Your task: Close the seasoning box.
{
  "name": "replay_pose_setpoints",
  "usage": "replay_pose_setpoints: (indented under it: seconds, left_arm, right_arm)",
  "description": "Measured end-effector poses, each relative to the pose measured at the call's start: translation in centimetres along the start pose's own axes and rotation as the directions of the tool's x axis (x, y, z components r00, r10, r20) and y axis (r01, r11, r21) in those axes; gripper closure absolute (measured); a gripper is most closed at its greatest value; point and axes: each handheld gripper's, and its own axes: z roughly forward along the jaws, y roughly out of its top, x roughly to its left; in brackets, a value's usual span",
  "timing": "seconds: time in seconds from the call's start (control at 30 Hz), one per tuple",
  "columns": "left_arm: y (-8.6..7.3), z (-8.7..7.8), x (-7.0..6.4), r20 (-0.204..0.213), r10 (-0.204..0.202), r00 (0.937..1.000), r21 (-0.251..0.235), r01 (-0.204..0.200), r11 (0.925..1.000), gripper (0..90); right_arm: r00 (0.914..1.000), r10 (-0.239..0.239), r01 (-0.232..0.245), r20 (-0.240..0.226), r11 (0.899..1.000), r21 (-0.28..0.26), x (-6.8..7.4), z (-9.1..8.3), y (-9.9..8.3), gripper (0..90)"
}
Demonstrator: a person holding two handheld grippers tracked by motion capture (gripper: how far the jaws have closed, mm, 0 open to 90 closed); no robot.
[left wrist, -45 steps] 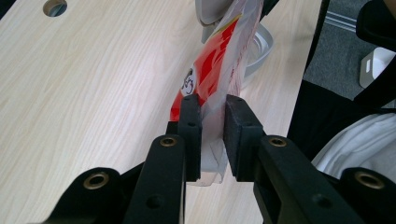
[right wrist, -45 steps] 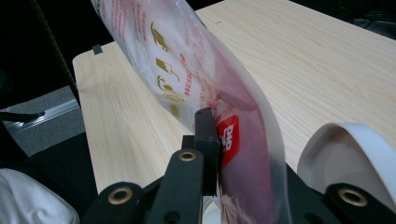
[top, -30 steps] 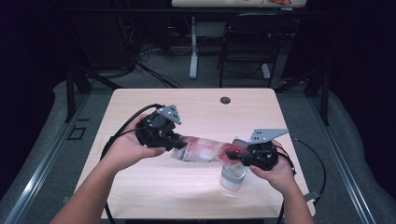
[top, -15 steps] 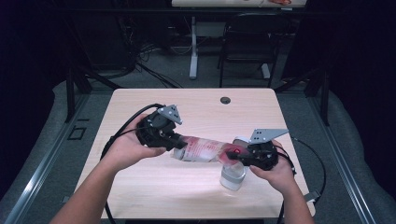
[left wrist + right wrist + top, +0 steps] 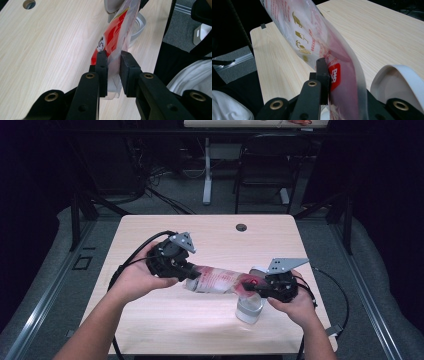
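A clear plastic bag (image 5: 218, 280) with red print hangs stretched between both grippers above the table. My left gripper (image 5: 186, 272) is shut on the bag's left end; the bag (image 5: 113, 45) is pinched flat between the black pads (image 5: 102, 67). My right gripper (image 5: 251, 286) is shut on the other end, with the bag (image 5: 322, 47) clamped against its left finger (image 5: 322, 72); the right finger is hidden behind the film. A white cup-like container (image 5: 248, 308) stands on the table just below the right gripper, and its rim (image 5: 397, 80) shows beside the bag.
The light wood table (image 5: 220, 240) has a round cable hole (image 5: 241, 227) near its far edge. Black cables (image 5: 330, 285) trail off both grippers across the table. Chairs and a desk leg stand on the floor beyond the far edge.
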Motion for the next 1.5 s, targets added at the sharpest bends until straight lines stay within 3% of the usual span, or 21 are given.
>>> replay_pose_setpoints:
  seconds: [1.5]
  left_arm:
    - [0.8,-0.11,-0.2,0.003,0.01,0.9999,0.004,-0.01,0.9999,77.8]
  right_arm:
    - [1.0,0.008,-0.008,-0.002,1.0,0.001,-0.2,-0.12,-0.14,86.6]
